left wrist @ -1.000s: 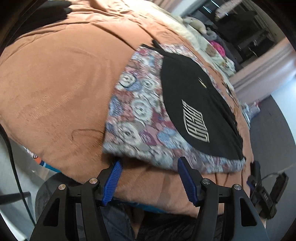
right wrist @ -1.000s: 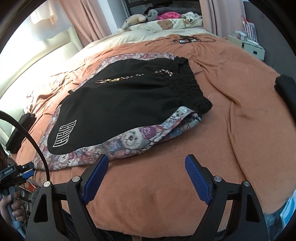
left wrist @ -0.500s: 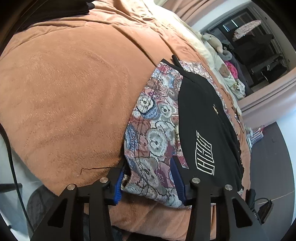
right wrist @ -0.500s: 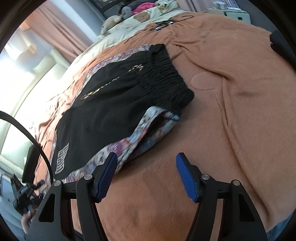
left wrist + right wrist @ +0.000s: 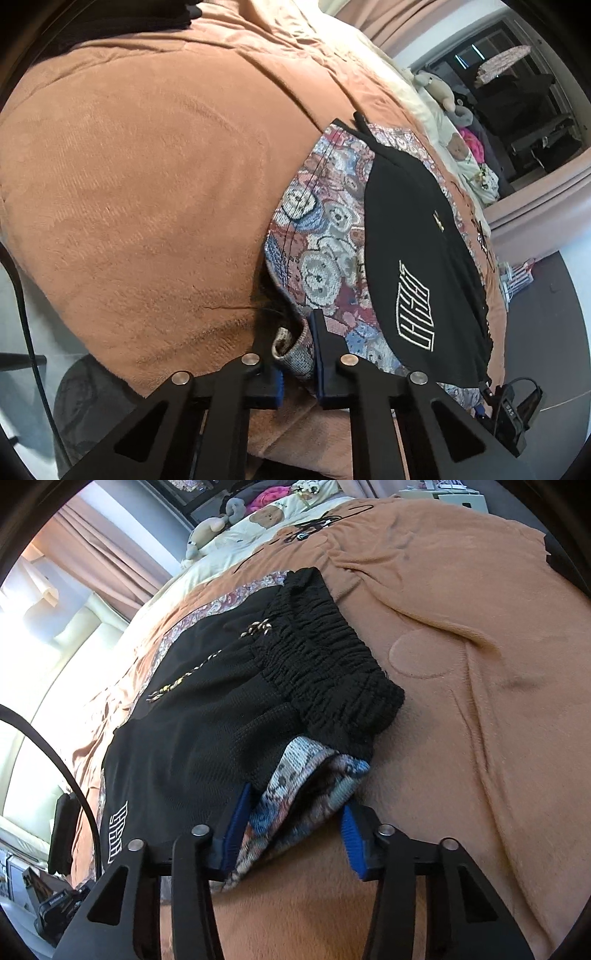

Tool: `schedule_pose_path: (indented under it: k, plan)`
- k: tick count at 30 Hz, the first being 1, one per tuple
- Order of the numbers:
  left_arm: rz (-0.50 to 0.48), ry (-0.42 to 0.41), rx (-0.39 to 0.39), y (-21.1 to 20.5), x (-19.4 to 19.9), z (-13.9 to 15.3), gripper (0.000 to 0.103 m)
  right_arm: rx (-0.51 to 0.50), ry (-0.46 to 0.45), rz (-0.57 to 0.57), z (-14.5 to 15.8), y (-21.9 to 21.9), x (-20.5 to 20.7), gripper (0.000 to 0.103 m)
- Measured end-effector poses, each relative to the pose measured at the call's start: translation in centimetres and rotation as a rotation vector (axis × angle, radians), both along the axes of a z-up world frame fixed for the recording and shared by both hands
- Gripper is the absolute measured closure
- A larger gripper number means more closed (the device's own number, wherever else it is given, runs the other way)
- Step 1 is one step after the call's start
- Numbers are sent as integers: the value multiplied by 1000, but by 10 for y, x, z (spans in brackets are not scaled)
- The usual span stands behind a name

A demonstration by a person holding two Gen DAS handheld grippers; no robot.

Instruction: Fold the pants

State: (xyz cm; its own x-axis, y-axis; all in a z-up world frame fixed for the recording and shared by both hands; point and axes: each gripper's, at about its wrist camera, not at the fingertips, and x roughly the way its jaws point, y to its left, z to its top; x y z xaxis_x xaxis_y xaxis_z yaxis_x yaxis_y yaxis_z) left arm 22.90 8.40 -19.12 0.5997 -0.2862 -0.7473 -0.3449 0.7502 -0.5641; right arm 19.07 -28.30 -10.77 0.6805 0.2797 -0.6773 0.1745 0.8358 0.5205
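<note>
On an orange blanket (image 5: 147,177), pants (image 5: 207,731) lie by curtains (image 5: 107,554).

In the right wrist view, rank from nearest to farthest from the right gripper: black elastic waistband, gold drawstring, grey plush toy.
1. Black elastic waistband, just beyond the right gripper.
2. Gold drawstring, farther up and left on the pants.
3. Grey plush toy, at the bed's far end.

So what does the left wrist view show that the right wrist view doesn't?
Only the left wrist view shows the left claw shut on the hem corner of the pants. Only the right wrist view shows the black waistband and the right claw, just closing around the patterned side. Both show the white logo and brown blanket.
</note>
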Motion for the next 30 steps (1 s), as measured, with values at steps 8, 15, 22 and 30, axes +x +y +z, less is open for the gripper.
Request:
schedule_pose_path:
  k: [8,15,22,30]
  plan:
    - [13,-52,24,0,1,26,95,-45,-20,-12,10,6,3,93]
    - [7,-117,46,-4,13,56,96,-88,-95,7,34,15,-7,98]
    - [2,-182,53,-3,31,83,97,-71,-143,25,49,8,-8,98]
    - [-23,-262,78,-4,61,120,97,-29,-184,25,66,-1,-3,98]
